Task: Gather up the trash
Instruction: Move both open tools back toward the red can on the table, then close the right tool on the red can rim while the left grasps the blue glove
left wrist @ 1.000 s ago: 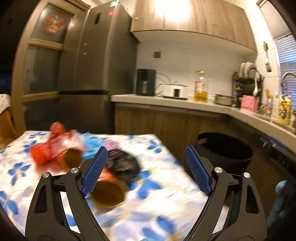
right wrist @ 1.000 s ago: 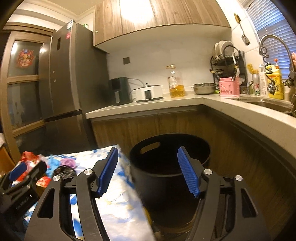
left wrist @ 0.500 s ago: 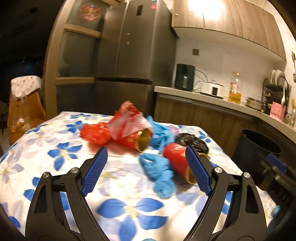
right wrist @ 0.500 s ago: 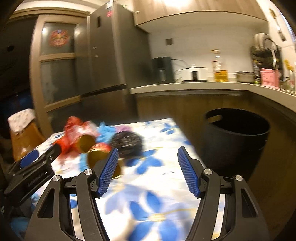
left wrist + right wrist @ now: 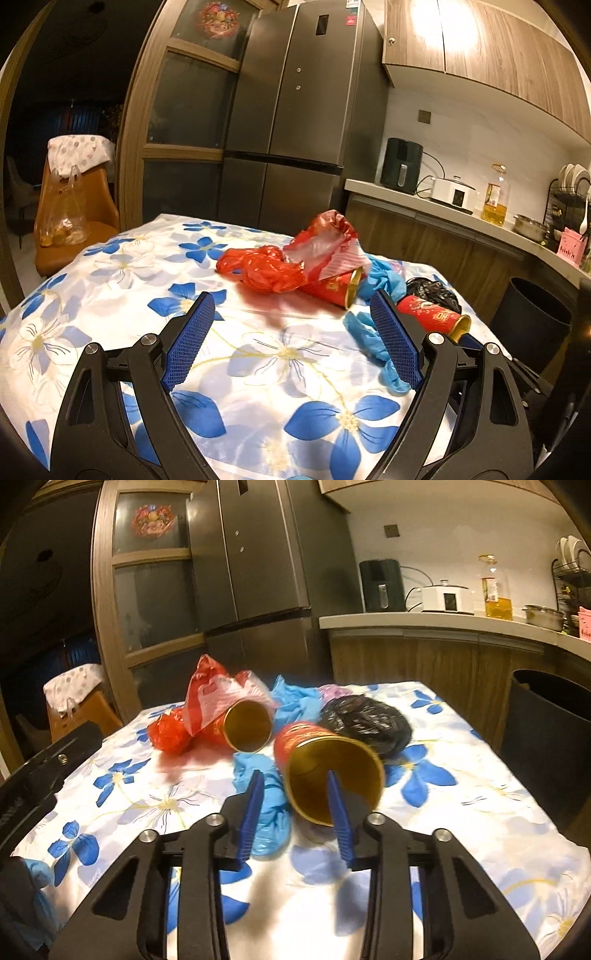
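Trash lies on a table with a blue-flower cloth [image 5: 258, 362]. There are two red tubes with gold mouths: a near tube [image 5: 325, 768] [image 5: 432, 315] and a far tube [image 5: 243, 723] [image 5: 332, 288]. A red plastic bag [image 5: 266, 269] [image 5: 170, 731], a red-white wrapper [image 5: 325, 240] [image 5: 214, 698], blue gloves [image 5: 373, 343] [image 5: 266, 801] and a black bag [image 5: 365, 723] [image 5: 432, 291] lie around them. My right gripper [image 5: 295, 805] is partly closed, its right finger inside the near tube's mouth and its left finger outside the rim. My left gripper [image 5: 291, 343] is open and empty above the cloth.
A black bin [image 5: 546, 723] [image 5: 532, 321] stands on the floor right of the table. A kitchen counter [image 5: 443, 624] with appliances runs behind. A fridge [image 5: 295, 129] stands at the back. An orange chair [image 5: 70, 221] with a bag is at the left.
My right gripper has swung from the bin to the table, narrowed, and reached the near tube's mouth. My left gripper has swung left and pulled back from the trash pile.
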`<state>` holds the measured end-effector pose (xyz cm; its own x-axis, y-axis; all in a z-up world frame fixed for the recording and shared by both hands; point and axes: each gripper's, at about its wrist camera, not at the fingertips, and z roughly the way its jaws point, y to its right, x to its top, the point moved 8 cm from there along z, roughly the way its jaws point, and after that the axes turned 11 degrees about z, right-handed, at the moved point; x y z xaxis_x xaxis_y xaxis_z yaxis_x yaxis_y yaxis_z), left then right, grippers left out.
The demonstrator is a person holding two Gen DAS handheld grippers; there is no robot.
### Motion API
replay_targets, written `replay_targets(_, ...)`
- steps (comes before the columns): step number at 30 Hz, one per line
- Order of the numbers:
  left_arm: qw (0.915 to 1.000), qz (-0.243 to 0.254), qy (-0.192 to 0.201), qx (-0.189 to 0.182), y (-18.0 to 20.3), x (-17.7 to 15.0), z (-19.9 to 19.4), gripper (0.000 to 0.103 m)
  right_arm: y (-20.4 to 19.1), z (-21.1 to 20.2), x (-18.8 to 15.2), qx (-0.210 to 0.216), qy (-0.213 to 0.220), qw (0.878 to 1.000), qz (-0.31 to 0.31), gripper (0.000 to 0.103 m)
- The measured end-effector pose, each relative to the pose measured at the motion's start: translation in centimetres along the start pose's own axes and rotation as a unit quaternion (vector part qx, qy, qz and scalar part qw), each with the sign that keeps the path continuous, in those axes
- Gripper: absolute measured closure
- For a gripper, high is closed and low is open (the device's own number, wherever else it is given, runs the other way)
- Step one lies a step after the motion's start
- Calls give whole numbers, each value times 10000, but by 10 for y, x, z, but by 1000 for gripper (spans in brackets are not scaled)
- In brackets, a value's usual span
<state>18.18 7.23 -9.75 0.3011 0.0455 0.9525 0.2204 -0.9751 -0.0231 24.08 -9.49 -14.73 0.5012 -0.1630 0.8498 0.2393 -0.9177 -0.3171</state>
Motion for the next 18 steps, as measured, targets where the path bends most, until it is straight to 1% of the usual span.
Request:
replay_targets(2,10000,8,-39,-10,2,-2,2,19,-1,4,0,36,-57,10000,28,77)
replay_targets(4,10000,7,-77,-37,3,-4,5,19,-1,7,-1,40,-102,9999,20,86)
replay_targets(10,9999,64,-143,-59,8,-7,10,19,-4,5,-2,117,-80,9999,5,98)
replay_targets(14,9998,66,-196,-59,12,-9,13,19,-4,-2,0,124,26,9999,-85,99)
replay_targets(18,9996,133,-238,-121,22,-10,15,19,1,-19,7,77,260,9995,-154,99)
